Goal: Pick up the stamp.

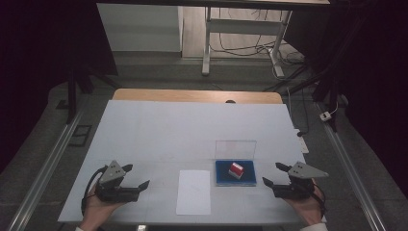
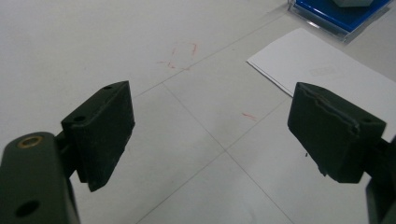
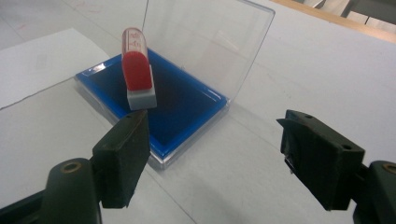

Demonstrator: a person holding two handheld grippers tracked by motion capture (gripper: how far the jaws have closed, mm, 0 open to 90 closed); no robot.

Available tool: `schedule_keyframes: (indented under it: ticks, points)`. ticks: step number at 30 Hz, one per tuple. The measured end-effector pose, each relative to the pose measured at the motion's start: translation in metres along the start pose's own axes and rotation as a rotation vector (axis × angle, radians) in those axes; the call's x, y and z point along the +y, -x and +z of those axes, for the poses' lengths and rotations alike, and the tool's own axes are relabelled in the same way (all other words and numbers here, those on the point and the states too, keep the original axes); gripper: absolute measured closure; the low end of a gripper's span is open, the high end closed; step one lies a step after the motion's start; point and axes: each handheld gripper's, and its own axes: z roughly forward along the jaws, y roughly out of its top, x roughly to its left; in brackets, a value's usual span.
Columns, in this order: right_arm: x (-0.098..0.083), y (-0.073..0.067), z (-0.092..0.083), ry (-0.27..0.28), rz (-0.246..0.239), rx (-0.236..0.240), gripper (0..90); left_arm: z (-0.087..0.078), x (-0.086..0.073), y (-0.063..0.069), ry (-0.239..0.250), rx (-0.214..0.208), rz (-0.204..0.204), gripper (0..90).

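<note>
White table, grey floor, dark room

A white-covered table with a wooden far edge stands on a grey floor, dimly lit, with dark surroundings at both sides. Beyond it stand a white-legged desk frame, loose cables and a pale panel; metal rails flank the table.
</note>
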Motion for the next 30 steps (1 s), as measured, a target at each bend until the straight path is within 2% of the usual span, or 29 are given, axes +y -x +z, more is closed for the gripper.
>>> schedule_keyframes:
  ticks: [5,10,13,26,30]
  points:
    - [0.007,-0.001,0.000,-0.011,-0.013,0.008,23.6,0.002,0.001,0.002,-0.007,-0.005,0.011,15.4]
    - [0.015,0.000,0.001,-0.027,0.000,0.019,22.7,0.003,-0.001,0.001,-0.010,-0.006,0.005,15.7]
    - [0.017,0.000,0.003,-0.019,0.005,0.032,22.9,0.003,-0.001,0.002,-0.015,-0.001,0.007,15.7]
    - [0.039,-0.009,0.013,-0.039,-0.036,0.085,23.6,0.006,-0.002,0.001,-0.026,0.001,0.005,15.9]
    - [0.050,-0.013,0.018,-0.059,-0.056,0.098,23.7,0.005,-0.002,0.000,-0.024,0.003,0.001,15.9]
